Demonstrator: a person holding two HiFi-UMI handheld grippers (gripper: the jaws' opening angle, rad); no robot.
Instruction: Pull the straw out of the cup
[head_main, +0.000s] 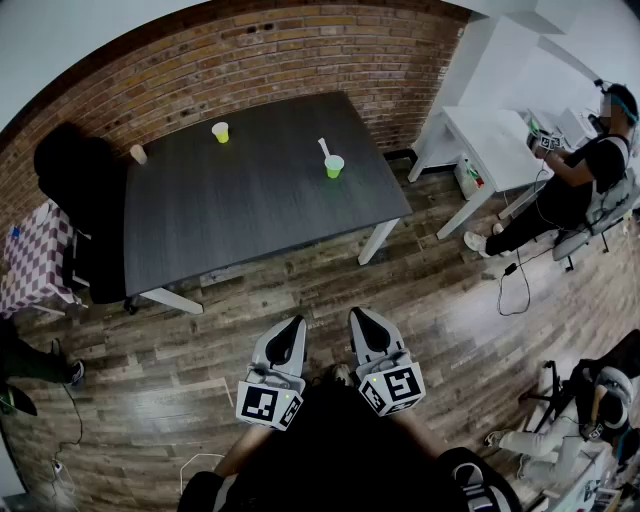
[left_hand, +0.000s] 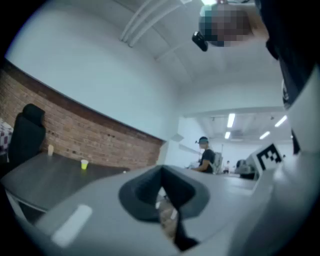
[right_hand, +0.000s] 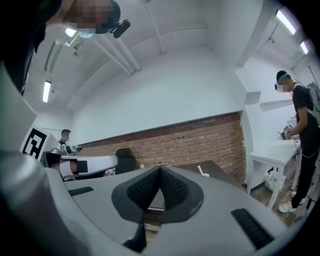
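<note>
My left gripper (head_main: 293, 328) and right gripper (head_main: 360, 320) are closed, empty, held close: the cup (head_main: 334, 167), straw (head_main: 324, 148) apparently inside, sits at twelve o'clock on the table (head_main: 230, 215), out of reach.

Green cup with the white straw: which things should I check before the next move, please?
1. White straw stands in the small green plastic cup: ok.
2. Cup upright on the dark grey table: ok.
3. Left gripper empty, jaws together: ok.
4. Right gripper empty, jaws together: ok.
5. Grippers near the cup: not ok, both held off the table.
6. How loosely the straw sits: cannot tell.
</note>
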